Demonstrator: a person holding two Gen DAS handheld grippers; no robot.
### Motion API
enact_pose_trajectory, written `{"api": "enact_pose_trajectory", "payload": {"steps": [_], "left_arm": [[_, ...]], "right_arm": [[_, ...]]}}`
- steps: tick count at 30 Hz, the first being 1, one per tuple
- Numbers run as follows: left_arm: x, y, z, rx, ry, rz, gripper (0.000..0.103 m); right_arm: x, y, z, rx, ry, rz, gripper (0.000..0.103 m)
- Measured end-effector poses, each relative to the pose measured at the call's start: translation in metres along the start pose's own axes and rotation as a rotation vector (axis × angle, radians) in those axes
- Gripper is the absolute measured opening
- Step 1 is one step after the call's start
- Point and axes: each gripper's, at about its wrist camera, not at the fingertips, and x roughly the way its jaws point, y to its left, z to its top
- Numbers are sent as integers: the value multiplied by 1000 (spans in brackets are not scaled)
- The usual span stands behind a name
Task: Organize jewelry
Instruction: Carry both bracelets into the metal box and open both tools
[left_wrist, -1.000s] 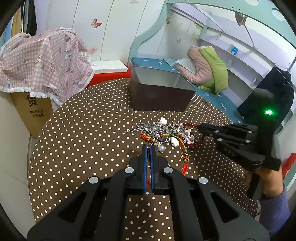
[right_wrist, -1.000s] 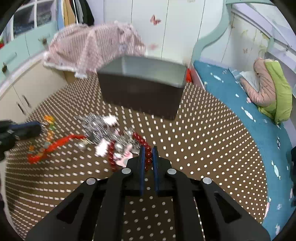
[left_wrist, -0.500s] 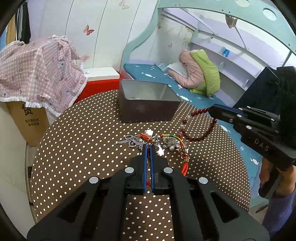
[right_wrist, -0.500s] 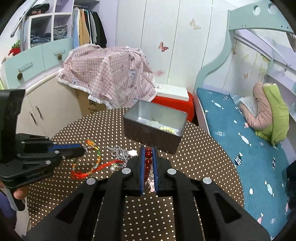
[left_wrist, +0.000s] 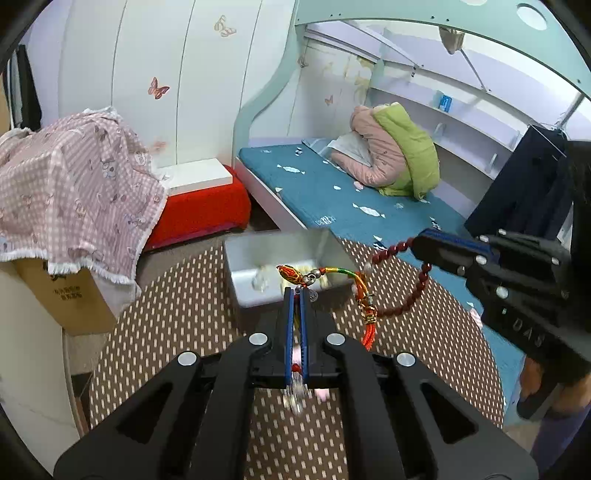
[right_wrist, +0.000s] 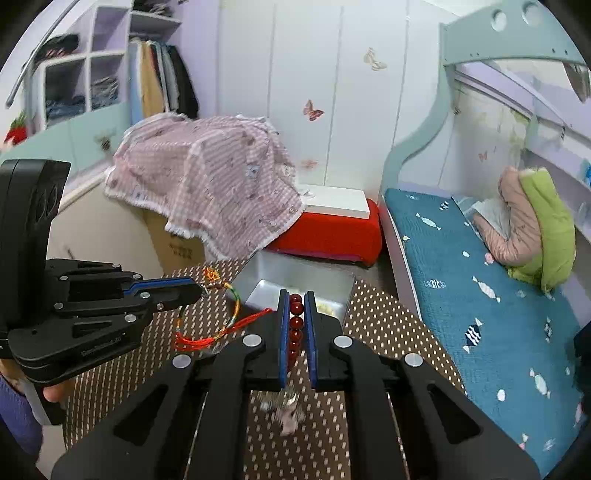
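Left gripper (left_wrist: 295, 291) clamped on cord bracelet (left_wrist: 334, 275); right gripper (right_wrist: 296, 306) clamped on red bead bracelet (right_wrist: 295, 321), both above tin (left_wrist: 273, 266) at 12 o'clock. Best separated slowly, then lowered inside before release.

White butterfly-decal wardrobe (right_wrist: 306, 92); teal bed (right_wrist: 480, 295); pink checked cloth (right_wrist: 207, 184) over cardboard box; red bench (right_wrist: 332, 232).

— What's different from a second ago?
— Both strings lay on the table then. The left gripper (left_wrist: 296, 291) has lifted the woven cord bracelet (left_wrist: 334, 280) clear of it.
— And the other?
— The right gripper (right_wrist: 296, 297) has raised the red bead bracelet (right_wrist: 296, 321) too. The pair now hang in front of the metal box (left_wrist: 258, 254), which looked farther off before.
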Motion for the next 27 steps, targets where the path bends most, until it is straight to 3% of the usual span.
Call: {"api": "enact_pose_trajectory", "payload": {"steps": [6, 10, 18, 27], "left_arm": [[43, 14, 37, -6, 34, 18, 3], [76, 17, 46, 21, 85, 35, 3], [129, 21, 35, 33, 178, 36, 3], [141, 25, 25, 41, 201, 55, 3]], "right_arm": [[38, -15, 21, 66, 10, 16, 7], [77, -18, 22, 93, 70, 32, 7], [121, -27, 7, 149, 170, 53, 7], [132, -27, -2, 151, 214, 71, 7]]}}
